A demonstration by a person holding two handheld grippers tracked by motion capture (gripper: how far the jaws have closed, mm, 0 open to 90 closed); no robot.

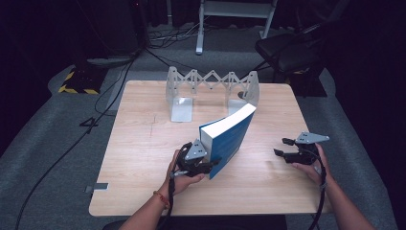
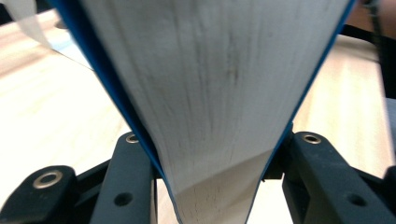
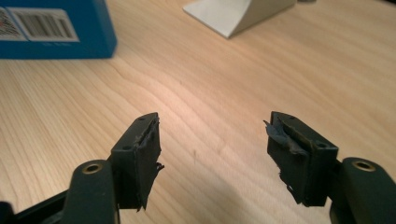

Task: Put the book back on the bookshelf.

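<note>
High view: blue book [image 1: 229, 139] stands on edge, long axis toward the accordion bookend rack [image 1: 212, 88]; left gripper [image 1: 207, 162] clamps it, right gripper [image 1: 283, 147] spread, holding nothing.

book [image 1: 229, 139] | blue cover, thick | upright, tilted | table centre

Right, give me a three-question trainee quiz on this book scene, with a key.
1. True or false: the left gripper is clamped on the blue book.
2. What stands at the far side of the table? A) a cardboard box B) an expanding metal book rack C) a lamp
3. What is between the jaws of the right gripper?

Key:
1. True; its jaws press both covers in the left gripper view.
2. B
3. Nothing; they stand open above bare wood.
</note>
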